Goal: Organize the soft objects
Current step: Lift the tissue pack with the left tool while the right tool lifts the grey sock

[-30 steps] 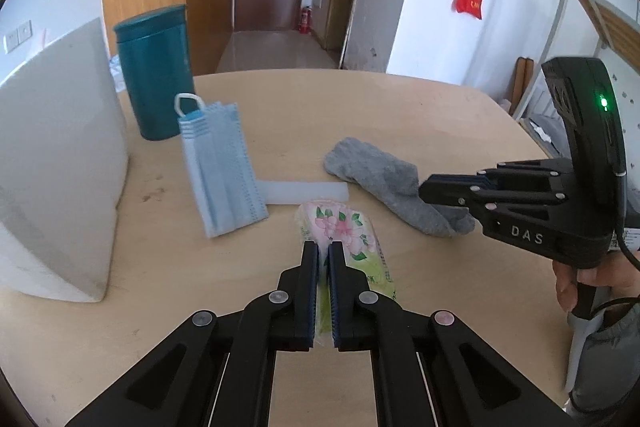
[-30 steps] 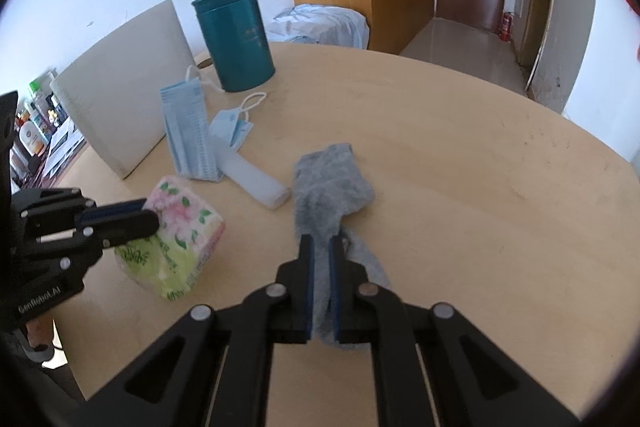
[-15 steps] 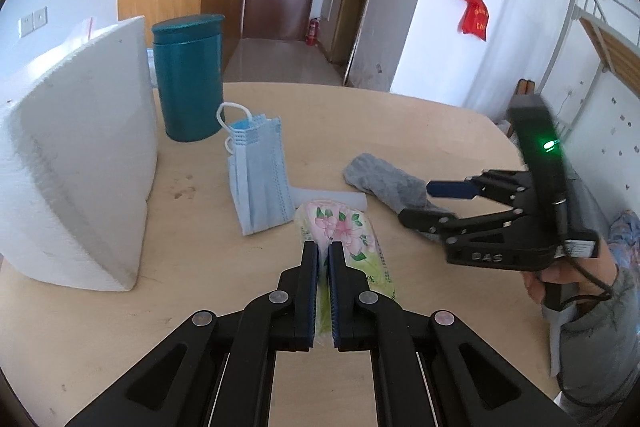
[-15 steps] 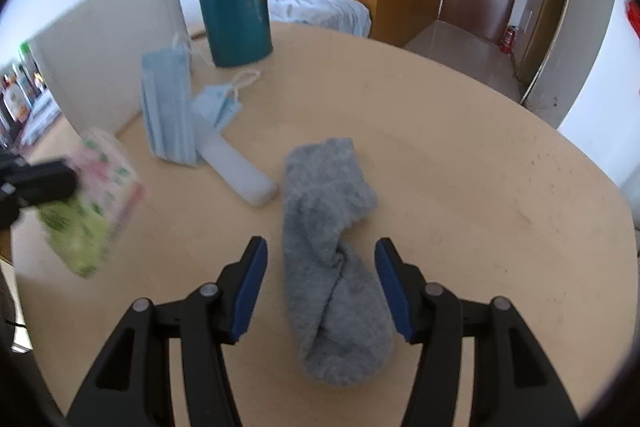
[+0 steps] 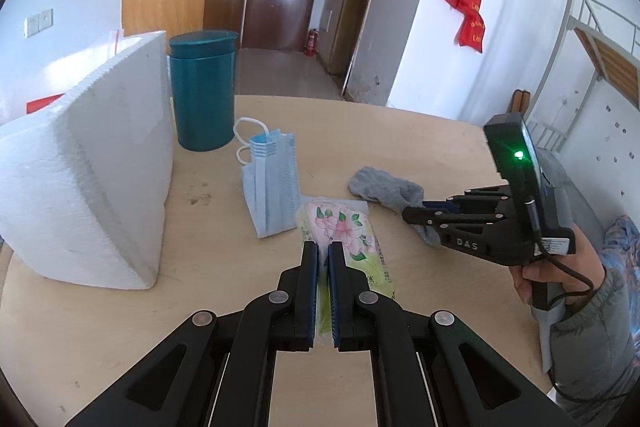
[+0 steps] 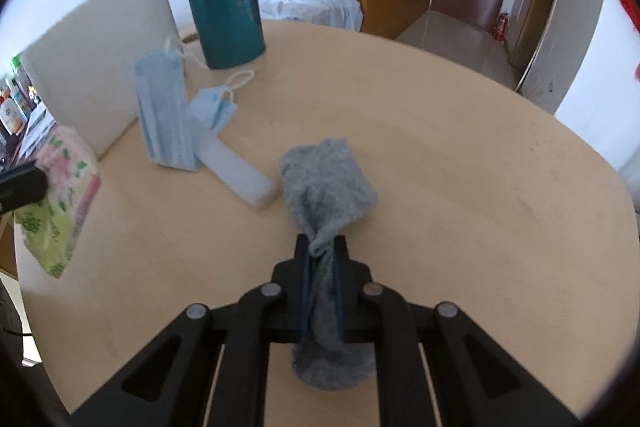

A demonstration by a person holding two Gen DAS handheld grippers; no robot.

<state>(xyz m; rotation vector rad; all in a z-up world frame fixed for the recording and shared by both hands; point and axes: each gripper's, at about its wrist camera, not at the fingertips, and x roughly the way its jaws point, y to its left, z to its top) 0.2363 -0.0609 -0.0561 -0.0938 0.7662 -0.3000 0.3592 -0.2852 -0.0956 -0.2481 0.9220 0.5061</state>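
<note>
My left gripper [image 5: 323,253] pinched the tissue pack [image 5: 344,233] w/ jaws clamped, lifted off the table [image 6: 440,155], probably. Right gripper [image 6: 323,247] had just closed on the sock [image 6: 326,187] mid-body, to gather both.

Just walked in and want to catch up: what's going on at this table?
A person is tidying soft things with a hand-held gripper in each hand. The left hand-held gripper is shut on a floral tissue pack. The right hand-held gripper has just closed on the grey sock, bunching its middle. Blue face masks and a teal canister sit on the wooden table.
</note>
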